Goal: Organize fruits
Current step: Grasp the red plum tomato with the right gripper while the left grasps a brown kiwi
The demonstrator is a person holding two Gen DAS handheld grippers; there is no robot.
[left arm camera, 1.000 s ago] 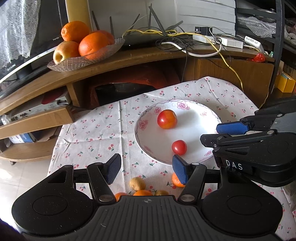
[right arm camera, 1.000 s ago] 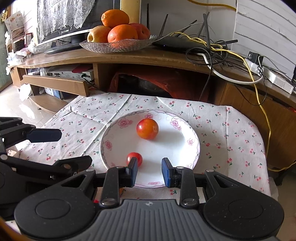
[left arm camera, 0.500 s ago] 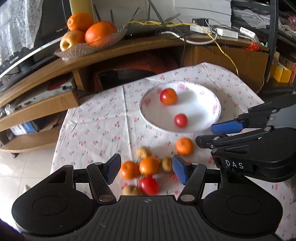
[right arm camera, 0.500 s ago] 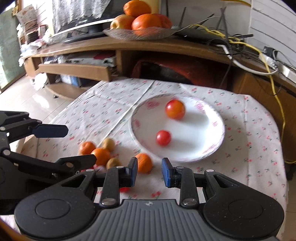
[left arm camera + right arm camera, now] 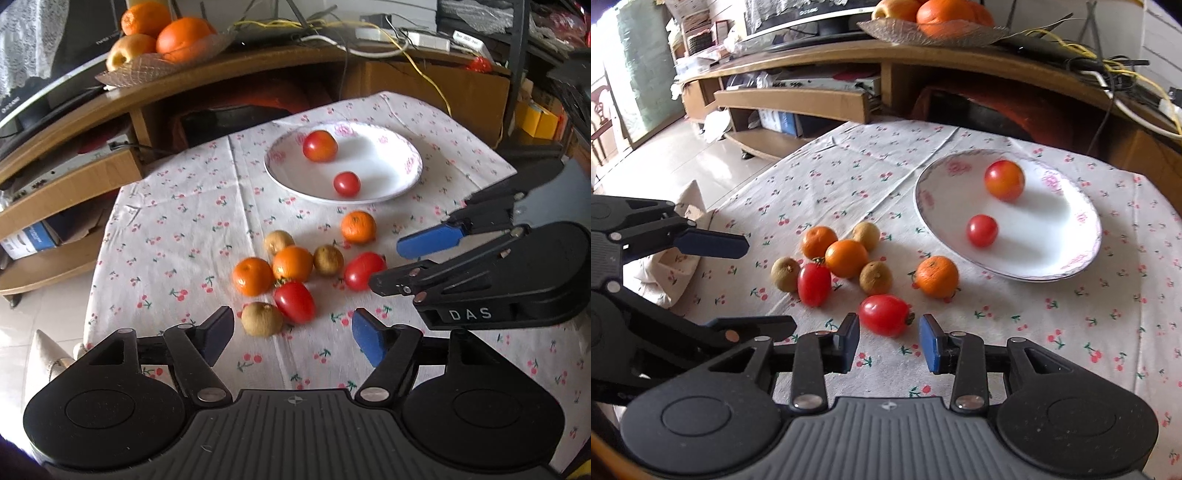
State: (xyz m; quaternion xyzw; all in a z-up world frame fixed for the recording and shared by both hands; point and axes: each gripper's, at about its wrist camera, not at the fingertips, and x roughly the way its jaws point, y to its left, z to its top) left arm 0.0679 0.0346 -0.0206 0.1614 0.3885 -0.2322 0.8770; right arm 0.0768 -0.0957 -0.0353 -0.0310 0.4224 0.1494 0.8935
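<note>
Eight small fruits lie loose on the cherry-print tablecloth (image 5: 1015,332), near the white plate (image 5: 1086,254) but not in it. Nearest the right gripper (image 5: 889,338) is an oval red tomato (image 5: 884,314), lying on its side just ahead of the spread blue pads, which hold nothing. It looks light, smooth-skinned and soft enough to bruise or split, so a gentle closure across its short middle, with the pads on the two long flanks, seems the safest hold; pinched by its ends it would likely squirt out.

Behind it sits a tight cluster: a second oval tomato (image 5: 813,283), two small oranges (image 5: 846,258) touching one another, and three dull brown round fruits (image 5: 875,277) that could be longans or small kiwis; which, the views do not settle. A lone orange (image 5: 937,277) lies apart, just beside the plate's rim. The oranges look firmer and grippier than the tomatoes.

Two red fruits already rest in the plate, a larger one (image 5: 1004,180) and a small one (image 5: 981,230), well apart.

The left gripper (image 5: 291,334) hovers over the near edge of the cluster, jaws wide and empty. A wooden TV stand (image 5: 923,55) with a fruit bowl stands behind the table.
</note>
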